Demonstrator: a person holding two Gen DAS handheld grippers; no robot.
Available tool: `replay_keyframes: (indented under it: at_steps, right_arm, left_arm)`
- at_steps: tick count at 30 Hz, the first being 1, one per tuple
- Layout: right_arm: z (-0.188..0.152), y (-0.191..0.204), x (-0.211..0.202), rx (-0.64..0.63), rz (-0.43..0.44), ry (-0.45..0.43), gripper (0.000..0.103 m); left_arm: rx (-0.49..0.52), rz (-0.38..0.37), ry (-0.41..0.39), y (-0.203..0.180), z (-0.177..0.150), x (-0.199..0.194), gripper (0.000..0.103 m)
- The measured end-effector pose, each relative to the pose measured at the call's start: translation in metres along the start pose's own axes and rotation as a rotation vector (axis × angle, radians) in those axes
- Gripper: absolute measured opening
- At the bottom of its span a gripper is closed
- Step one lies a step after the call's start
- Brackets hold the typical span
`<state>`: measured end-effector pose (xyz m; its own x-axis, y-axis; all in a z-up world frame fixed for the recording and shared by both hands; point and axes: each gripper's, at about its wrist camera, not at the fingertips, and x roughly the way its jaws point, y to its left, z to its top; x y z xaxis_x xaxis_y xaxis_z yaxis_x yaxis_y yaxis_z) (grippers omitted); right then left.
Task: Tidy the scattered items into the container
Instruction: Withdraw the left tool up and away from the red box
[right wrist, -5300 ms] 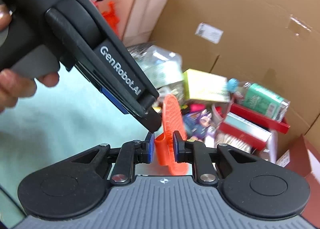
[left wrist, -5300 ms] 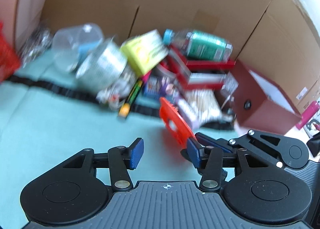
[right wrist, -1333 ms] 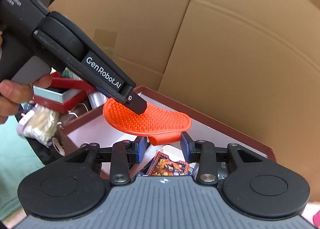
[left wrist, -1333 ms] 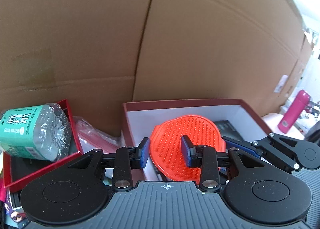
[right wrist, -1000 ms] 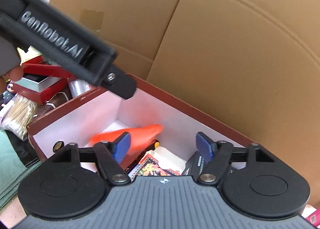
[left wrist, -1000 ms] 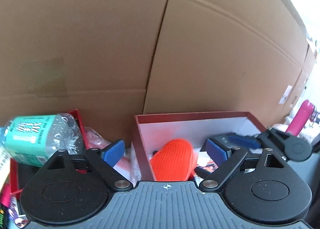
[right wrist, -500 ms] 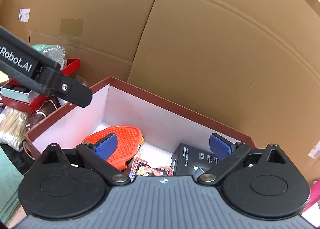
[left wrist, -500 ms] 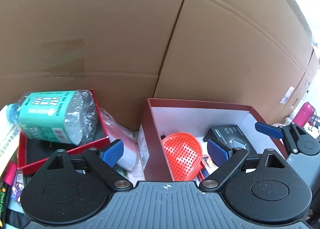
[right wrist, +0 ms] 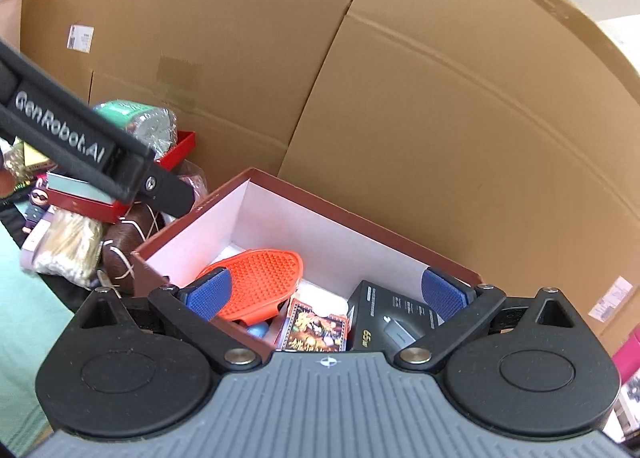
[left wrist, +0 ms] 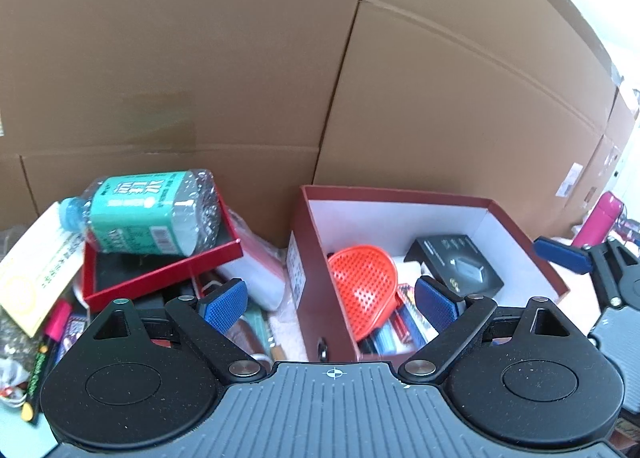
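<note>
An orange nubbed brush (left wrist: 362, 290) (right wrist: 256, 284) lies inside the dark red box (left wrist: 308, 258) (right wrist: 192, 222), leaning against its left wall. Beside it sit a black carton (left wrist: 456, 264) (right wrist: 394, 324) and a picture card pack (right wrist: 316, 326). My left gripper (left wrist: 331, 304) hovers open above the box's near left corner, nothing between its fingers. Over the box's near edge my right gripper (right wrist: 326, 292) stands wide open and empty. Scattered items lie left of the box: a green-labelled water bottle (left wrist: 144, 214) in a red tray (left wrist: 160, 266), and a bag of cotton swabs (right wrist: 66, 250).
Tall cardboard walls (left wrist: 240, 78) (right wrist: 440, 118) stand close behind the box and pile. A pink bottle (left wrist: 598, 218) stands far right. Markers and small packets (left wrist: 40, 362) crowd the left on a teal cloth (right wrist: 24, 322). The left gripper's body (right wrist: 80, 146) crosses the right wrist view.
Both grippers let go of the orange brush, which dropped into the red box. Both then pulled back and up from the box with jaws wide.
</note>
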<state>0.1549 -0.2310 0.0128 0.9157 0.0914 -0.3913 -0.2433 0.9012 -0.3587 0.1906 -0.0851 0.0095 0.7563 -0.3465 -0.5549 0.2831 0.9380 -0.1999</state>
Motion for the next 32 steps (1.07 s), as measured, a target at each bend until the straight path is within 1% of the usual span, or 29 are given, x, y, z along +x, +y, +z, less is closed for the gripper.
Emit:
replay_keyframes:
  at_steps: [7, 10, 17, 23, 27, 32]
  right_arm:
    - [-0.015, -0.003, -0.037, 0.109, -0.002, -0.024, 0.102]
    - [-0.024, -0.003, -0.052, 0.149, -0.016, -0.026, 0.102]
    - [-0.043, -0.012, -0.086, 0.274, -0.062, -0.018, 0.103]
    - [-0.052, -0.013, -0.105, 0.265, -0.090, -0.021, 0.103]
    - [-0.060, -0.014, -0.110, 0.287, -0.087, -0.014, 0.103]
    - [-0.066, -0.011, -0.112, 0.308, -0.085, 0.001, 0.103]
  left_arm:
    - [0.027, 0.054, -0.002, -0.013, -0.021, -0.024, 0.097]
    - [0.035, 0.074, 0.002, -0.020, -0.031, -0.033, 0.097]
    - [0.064, 0.067, -0.004, -0.041, -0.058, -0.050, 0.098]
    - [0.082, 0.060, -0.007, -0.055, -0.069, -0.060, 0.100]
    - [0.087, 0.054, -0.002, -0.059, -0.073, -0.064, 0.103]
    - [0.106, 0.045, -0.019, -0.064, -0.077, -0.070, 0.103]
